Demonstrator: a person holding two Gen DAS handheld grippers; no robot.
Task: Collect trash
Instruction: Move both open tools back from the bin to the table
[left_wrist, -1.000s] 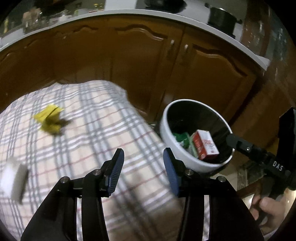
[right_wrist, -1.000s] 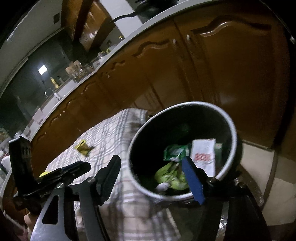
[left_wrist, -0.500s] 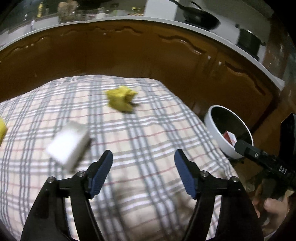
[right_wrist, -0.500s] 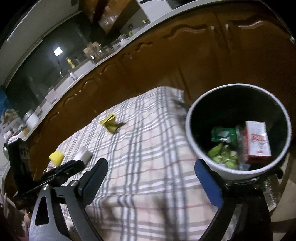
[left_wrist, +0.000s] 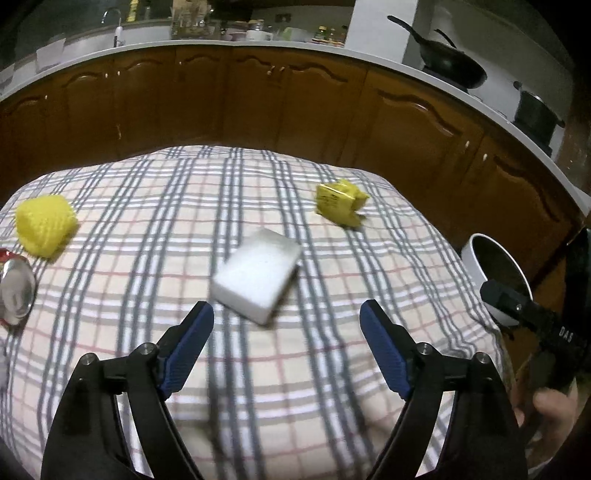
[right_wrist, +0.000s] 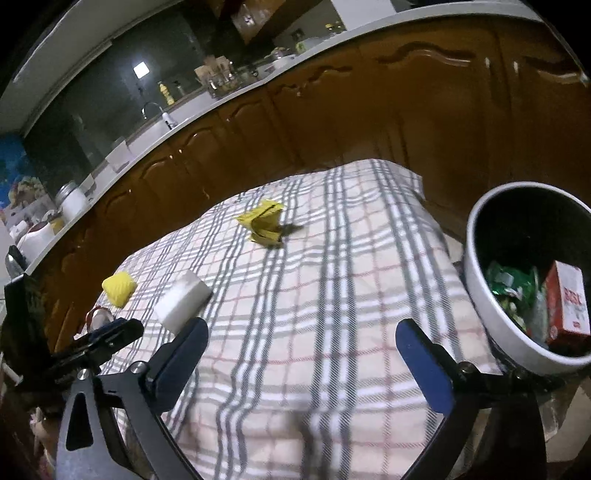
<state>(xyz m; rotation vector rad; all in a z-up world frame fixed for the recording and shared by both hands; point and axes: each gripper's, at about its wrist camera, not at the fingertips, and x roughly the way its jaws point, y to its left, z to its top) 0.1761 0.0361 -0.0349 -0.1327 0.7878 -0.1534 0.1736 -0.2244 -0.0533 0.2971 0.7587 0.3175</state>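
On the plaid tablecloth (left_wrist: 155, 229) lie a white block (left_wrist: 256, 277) (right_wrist: 183, 297), a crumpled yellow wrapper (left_wrist: 341, 201) (right_wrist: 264, 223) and a yellow knobbly lump (left_wrist: 46, 223) (right_wrist: 119, 289). My left gripper (left_wrist: 286, 328) hovers just short of the white block, jaws opening and empty. My right gripper (right_wrist: 301, 345) hangs over the cloth's near part, jaws opening wide with nothing between them. A white bin (right_wrist: 480, 295) (left_wrist: 471, 254) at the table's right side holds a red-and-white carton (right_wrist: 567, 306) and green wrappers (right_wrist: 511, 284).
A shiny can (left_wrist: 16, 291) lies at the cloth's left edge. Brown cabinets (left_wrist: 295, 110) under a white counter run behind the table. A pan (left_wrist: 452, 66) and a pot (left_wrist: 535, 114) stand on the counter at right. A hand (left_wrist: 550, 402) grips the right tool.
Both grippers swung left, away from the bin and over the tablecloth, and their jaws spread wider. The white block and yellow lump came into the left view.
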